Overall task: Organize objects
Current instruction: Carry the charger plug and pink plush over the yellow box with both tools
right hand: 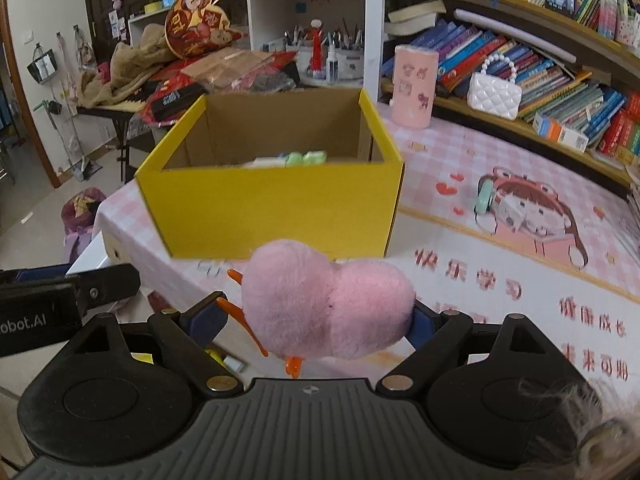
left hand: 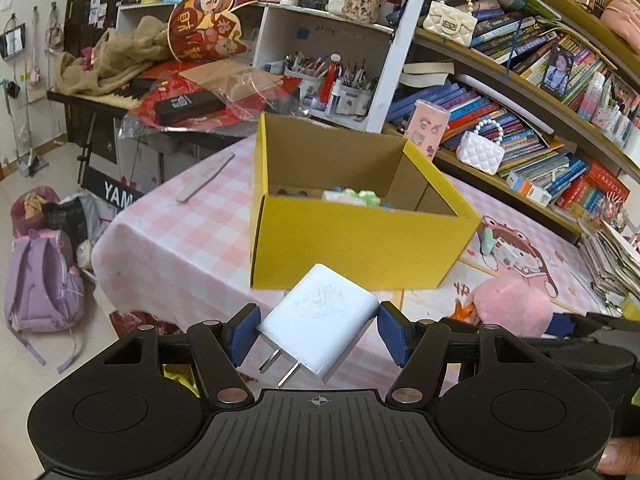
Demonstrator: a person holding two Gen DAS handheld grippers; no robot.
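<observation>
Left gripper [left hand: 318, 334] clamps a white charger [left hand: 320, 326], prongs toward camera. Right gripper [right hand: 316, 320] clamps a pink plush heart clip [right hand: 328, 306]. Both held near side of yellow box [right hand: 272, 208]. Tablecloth [right hand: 500, 280] print reads "快乐学习"; far left, "YAM" on a keyboard stand [left hand: 116, 192].

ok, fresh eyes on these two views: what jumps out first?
The open yellow cardboard box mid-table dominates both views, a few small items already inside. The left gripper holds a white wall charger in front of it; the right gripper holds a fluffy pink heart-shaped hair claw with orange teeth.
</observation>
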